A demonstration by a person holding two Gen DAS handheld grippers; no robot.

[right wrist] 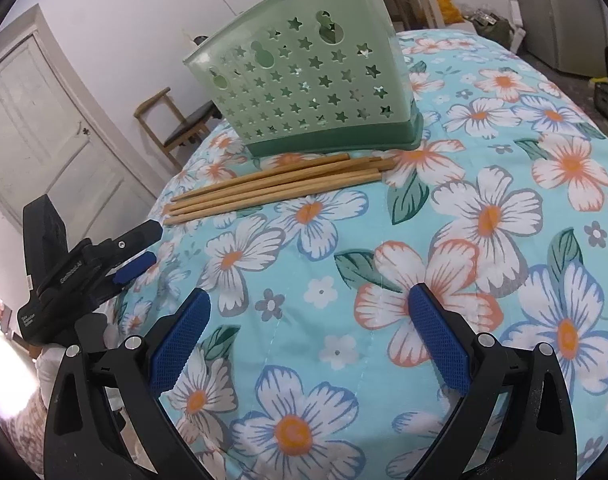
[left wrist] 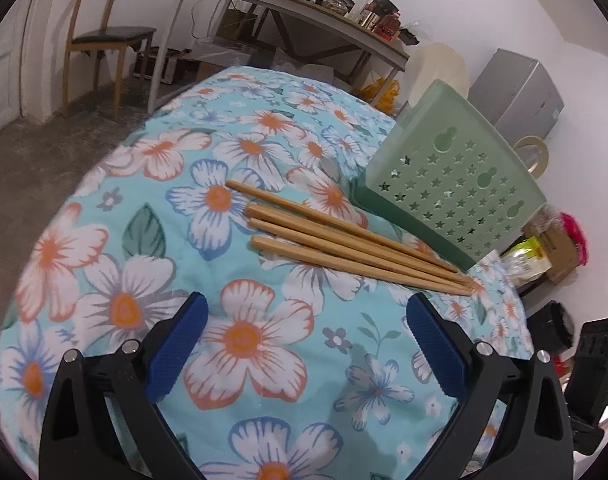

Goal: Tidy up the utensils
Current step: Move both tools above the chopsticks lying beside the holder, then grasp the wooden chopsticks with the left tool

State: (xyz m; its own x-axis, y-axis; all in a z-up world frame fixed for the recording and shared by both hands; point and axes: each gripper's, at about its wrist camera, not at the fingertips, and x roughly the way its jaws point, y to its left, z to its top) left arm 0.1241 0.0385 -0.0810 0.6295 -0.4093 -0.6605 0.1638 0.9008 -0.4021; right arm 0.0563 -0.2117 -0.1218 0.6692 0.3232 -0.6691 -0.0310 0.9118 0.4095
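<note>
Wooden chopsticks (left wrist: 352, 240) lie ahead of both wide-open, empty hand-held grippers (left wrist: 304, 340), seemingly untouched.

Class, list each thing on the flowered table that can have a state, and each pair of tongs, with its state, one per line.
Four wooden chopsticks: lying flat in a loose bundle beside the holder, none inside it.
Pale green plastic utensil holder with star-shaped holes: upright on its darker base; contents cannot be seen.
Left tongs: open, holding nothing.
Right tongs: open, holding nothing.
</note>
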